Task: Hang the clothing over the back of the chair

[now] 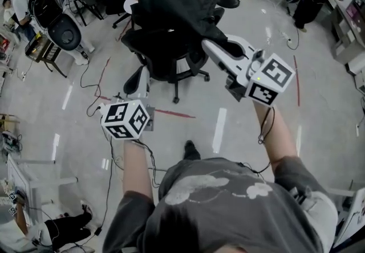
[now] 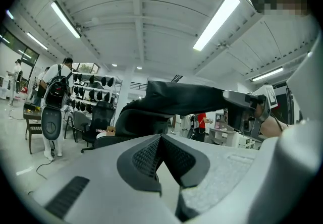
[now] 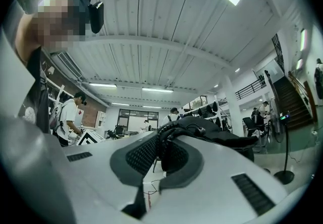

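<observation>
Glossy grey floor fills the room, with red tape lines on it, cables trailing across it, and people and more seats at the edges.

Near the middle stands a black office chair on a star base. The black clothing lies heaped over the top of it and hangs down toward the person's right. From above it seems to cover both the back and the seat, though dark cloth on a dark chair makes that hard to tell.

The right gripper reaches in at the chair's right side. Its fingers are closed tight on a bunched edge of the clothing, and a fold of black cloth and cord sits pinched between the pads in the right gripper view.

The left gripper is held lower and nearer the person, pointing at the chair and apart from it. Its fingers are together at the tips with nothing between them. In the left gripper view the chair and draped clothing stand ahead, with the right gripper at their right end.
</observation>
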A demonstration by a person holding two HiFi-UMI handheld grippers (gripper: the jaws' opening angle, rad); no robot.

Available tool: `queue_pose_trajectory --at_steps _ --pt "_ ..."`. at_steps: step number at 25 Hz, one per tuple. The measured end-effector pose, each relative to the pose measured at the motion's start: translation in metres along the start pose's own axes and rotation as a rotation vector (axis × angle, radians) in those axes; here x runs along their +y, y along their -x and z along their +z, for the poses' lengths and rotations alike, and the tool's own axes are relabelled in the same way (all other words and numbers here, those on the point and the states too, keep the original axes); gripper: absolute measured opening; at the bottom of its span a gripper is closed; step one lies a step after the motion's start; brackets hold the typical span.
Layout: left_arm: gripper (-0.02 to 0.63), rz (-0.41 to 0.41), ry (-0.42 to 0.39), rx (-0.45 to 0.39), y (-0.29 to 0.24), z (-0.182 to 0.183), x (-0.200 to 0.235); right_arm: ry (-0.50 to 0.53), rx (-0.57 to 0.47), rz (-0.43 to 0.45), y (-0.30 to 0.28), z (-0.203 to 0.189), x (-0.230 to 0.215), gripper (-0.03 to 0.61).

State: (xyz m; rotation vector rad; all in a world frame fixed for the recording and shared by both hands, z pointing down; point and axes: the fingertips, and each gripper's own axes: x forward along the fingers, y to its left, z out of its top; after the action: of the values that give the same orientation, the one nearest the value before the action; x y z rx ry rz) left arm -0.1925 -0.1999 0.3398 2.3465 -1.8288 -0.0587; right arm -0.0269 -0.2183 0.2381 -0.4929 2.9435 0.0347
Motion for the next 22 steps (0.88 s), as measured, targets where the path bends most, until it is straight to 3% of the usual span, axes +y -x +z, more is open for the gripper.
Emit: queue_pose_trajectory --at_steps 11,18,22 --pt "0.002 0.045 0.028 0.031 0.063 -0.028 -0.031 -0.040 0.020 -0.009 0.045 -0.022 0.050 -0.002" --pt "0.002 0.034 0.031 0.040 0.070 -0.034 -0.049 -0.017 0.098 -0.165 0.053 -0.053 0.036 0.000" --pt "0.002 0.026 0.030 0.048 0.075 -0.038 -0.058 -0.043 0.149 -0.231 0.058 -0.075 0.033 0.034"
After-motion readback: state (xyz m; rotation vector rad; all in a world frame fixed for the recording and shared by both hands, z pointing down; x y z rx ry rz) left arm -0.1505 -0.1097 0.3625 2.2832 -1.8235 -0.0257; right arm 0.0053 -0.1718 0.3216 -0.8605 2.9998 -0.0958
